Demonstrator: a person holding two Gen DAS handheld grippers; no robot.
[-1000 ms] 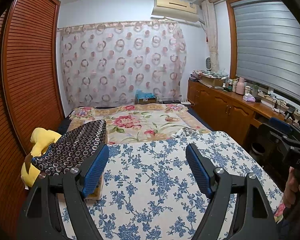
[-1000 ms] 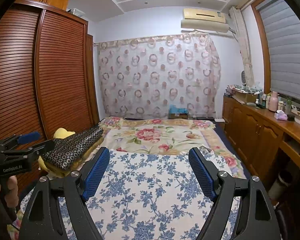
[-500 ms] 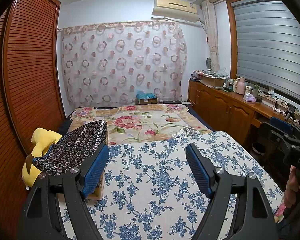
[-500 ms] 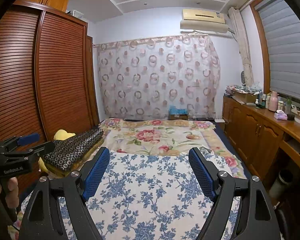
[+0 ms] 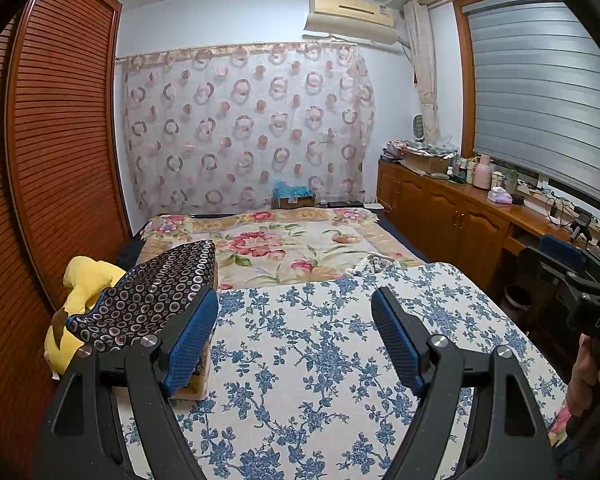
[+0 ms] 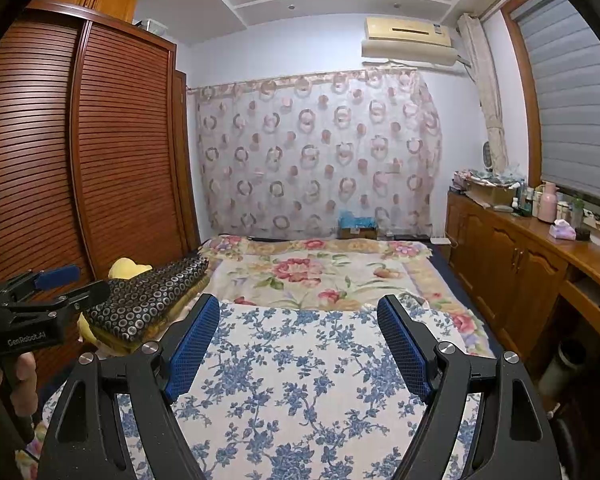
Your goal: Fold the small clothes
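Note:
A folded dark garment with a ring pattern (image 5: 156, 288) (image 6: 152, 296) lies on top of a low pile at the left edge of the bed. A blue-flowered cloth (image 5: 320, 352) (image 6: 300, 360) is spread flat in front of both cameras. My left gripper (image 5: 296, 294) (image 6: 80, 280) is open over that cloth, just right of the dark garment, with nothing between its blue pads. My right gripper (image 6: 298, 300) (image 5: 548, 258) is open too, above the same cloth and further right, also holding nothing. A hand holds each handle.
A yellow plush toy (image 5: 84, 276) sits behind the pile by the louvred wardrobe (image 5: 60, 140) on the left. Beyond the cloth lies a rose-patterned blanket (image 5: 292, 248). Wooden cabinets (image 6: 512, 264) with bottles line the right wall. A box (image 6: 358, 228) stands below the curtain.

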